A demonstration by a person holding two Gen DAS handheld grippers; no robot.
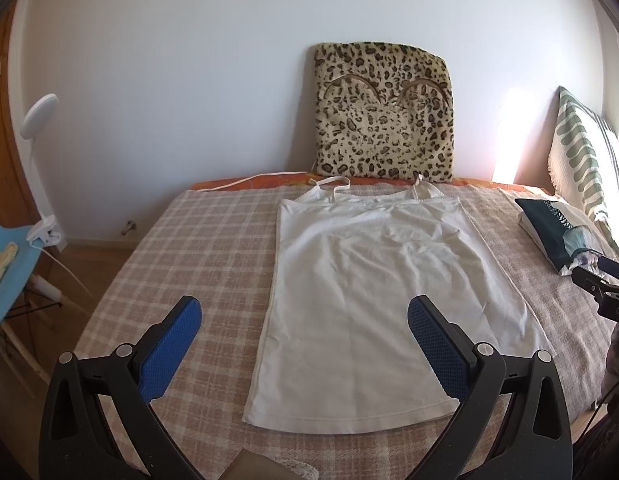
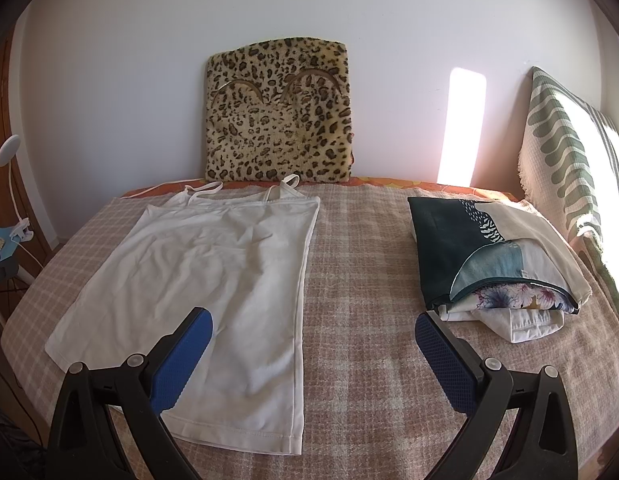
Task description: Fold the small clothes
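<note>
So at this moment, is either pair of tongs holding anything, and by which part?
Nothing is held. The left tongs and right tongs both stand open above the bed, and the white camisole lies flat, untouched.

A bed covered with a pink-and-cream checked woven blanket point(image 2: 361, 280) carries a white spaghetti-strap camisole point(image 2: 213, 280) spread flat, straps toward the wall and hem nearest the cameras. Well apart from it, on the right side of the bed, lies a dark teal patterned fabric pouch point(image 2: 449, 248), its mouth open on floral and white folded garments point(image 2: 517, 312). A leopard-print plush cushion point(image 2: 279, 114) stands upright at the bed's far edge against the wall, and a green-and-cream patterned pillow point(image 2: 565, 152) leans at the right.
</note>
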